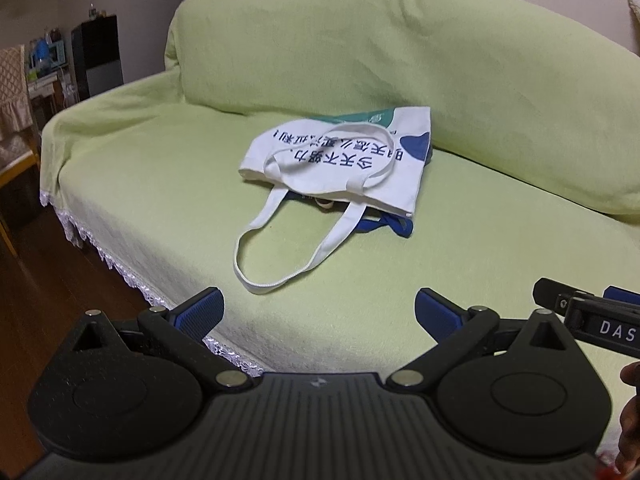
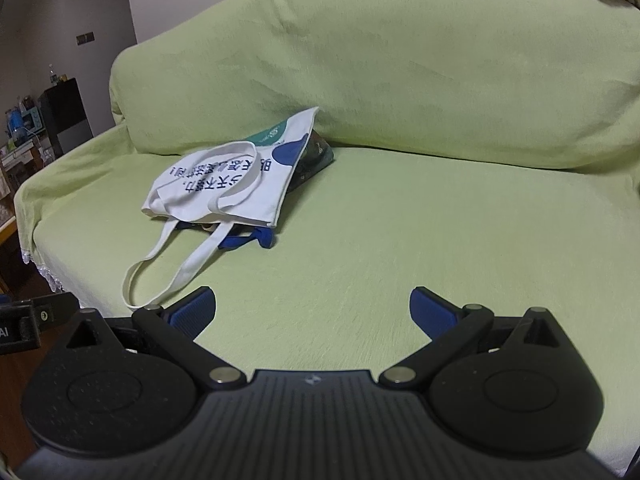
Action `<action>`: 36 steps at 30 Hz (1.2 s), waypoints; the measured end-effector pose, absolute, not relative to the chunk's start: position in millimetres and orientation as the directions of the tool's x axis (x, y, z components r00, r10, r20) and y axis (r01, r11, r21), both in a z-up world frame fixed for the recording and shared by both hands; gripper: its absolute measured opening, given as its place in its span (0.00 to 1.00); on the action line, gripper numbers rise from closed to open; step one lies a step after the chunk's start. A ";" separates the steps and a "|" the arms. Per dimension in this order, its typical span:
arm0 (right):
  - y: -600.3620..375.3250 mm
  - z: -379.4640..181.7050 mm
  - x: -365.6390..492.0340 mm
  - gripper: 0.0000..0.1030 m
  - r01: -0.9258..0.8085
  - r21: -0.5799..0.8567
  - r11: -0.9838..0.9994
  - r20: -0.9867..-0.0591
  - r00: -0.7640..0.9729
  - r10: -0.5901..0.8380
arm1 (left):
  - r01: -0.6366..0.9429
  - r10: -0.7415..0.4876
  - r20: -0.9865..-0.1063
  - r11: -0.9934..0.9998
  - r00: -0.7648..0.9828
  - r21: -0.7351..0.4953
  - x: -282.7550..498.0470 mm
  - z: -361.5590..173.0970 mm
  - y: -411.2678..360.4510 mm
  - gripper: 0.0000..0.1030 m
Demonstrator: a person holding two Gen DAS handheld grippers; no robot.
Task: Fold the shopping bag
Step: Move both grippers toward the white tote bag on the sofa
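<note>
A white cloth shopping bag (image 1: pixel 344 160) with dark blue printed characters and a green and blue patch lies flat on the sofa seat, near the backrest. It also shows in the right wrist view (image 2: pixel 232 184). One white handle (image 1: pixel 280 248) loops toward me over the seat; another lies on top of the bag. A blue strap (image 1: pixel 394 226) sticks out from beneath. My left gripper (image 1: pixel 320 312) is open and empty, well short of the bag. My right gripper (image 2: pixel 312 308) is open and empty, in front of the bag and to its right.
The sofa (image 2: pixel 400 240) wears a light green cover with a white lace hem (image 1: pixel 132 276) at its front edge. A dark wooden floor (image 1: pixel 48 300) lies to the left. A black cabinet (image 1: pixel 98 56) and cluttered shelves stand at the far left.
</note>
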State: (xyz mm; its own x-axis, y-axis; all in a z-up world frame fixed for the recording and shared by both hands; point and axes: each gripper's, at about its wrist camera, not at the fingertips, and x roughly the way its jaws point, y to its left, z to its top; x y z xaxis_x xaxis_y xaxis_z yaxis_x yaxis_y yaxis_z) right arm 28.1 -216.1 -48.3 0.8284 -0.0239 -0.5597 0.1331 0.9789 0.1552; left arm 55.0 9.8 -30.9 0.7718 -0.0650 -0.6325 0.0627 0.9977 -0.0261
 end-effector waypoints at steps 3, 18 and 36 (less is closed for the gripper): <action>-217.4 -52.5 44.7 1.00 0.134 0.154 0.979 -0.575 0.818 -0.021 | 0.053 -0.046 -0.641 0.999 0.766 -0.009 69.6 -37.1 9.5 0.99; -207.5 -70.3 130.4 1.00 0.088 0.124 0.988 -0.630 0.776 0.010 | 0.004 -0.011 -0.682 1.000 0.731 -0.012 135.5 -56.5 23.7 0.99; -183.7 -69.7 177.4 1.00 0.019 0.133 0.991 -0.610 0.789 0.067 | -0.083 0.051 -0.697 0.996 0.715 -0.013 165.4 -51.9 46.5 0.99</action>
